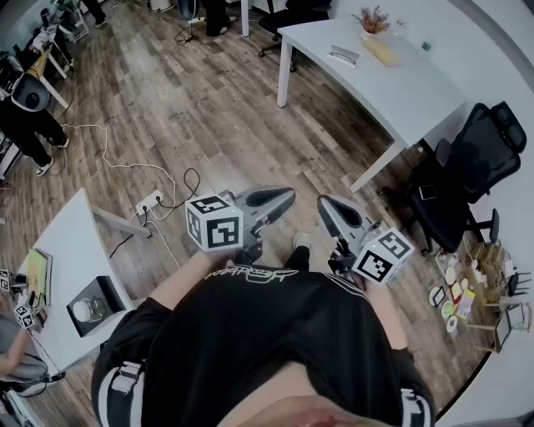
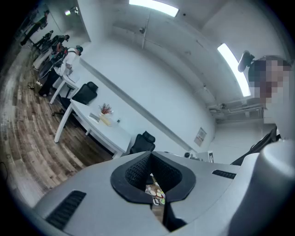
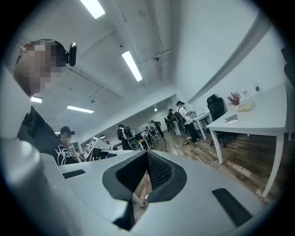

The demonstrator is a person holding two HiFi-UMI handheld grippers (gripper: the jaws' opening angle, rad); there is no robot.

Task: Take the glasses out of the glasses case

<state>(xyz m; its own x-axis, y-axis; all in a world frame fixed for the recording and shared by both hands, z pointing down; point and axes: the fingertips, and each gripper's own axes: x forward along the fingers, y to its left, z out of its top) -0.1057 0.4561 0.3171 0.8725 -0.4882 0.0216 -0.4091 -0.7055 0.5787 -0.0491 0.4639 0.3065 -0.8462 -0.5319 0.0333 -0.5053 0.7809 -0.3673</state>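
Note:
A white table [image 1: 417, 92] stands far ahead at the upper right of the head view. On it lie a flat grey case-like object [image 1: 343, 57], a yellowish block [image 1: 382, 52] and a small plant [image 1: 371, 18]. No glasses show. I hold both grippers close to my body, well short of that table. My left gripper [image 1: 279, 198] and right gripper [image 1: 328, 206] point forward over the wooden floor, jaws together, holding nothing. In the left gripper view its jaws [image 2: 154, 186] meet below that distant table [image 2: 99, 126]. The right gripper view shows its jaws [image 3: 140, 186] shut, the table [image 3: 258, 122] to the right.
Black office chairs [image 1: 471, 163] stand right of the white table. Small items clutter the floor [image 1: 463, 292] at the right. A low white table [image 1: 71, 250] with a black box [image 1: 96, 304] is at my left. Cables and a power strip [image 1: 150, 200] lie on the floor. People stand in the background.

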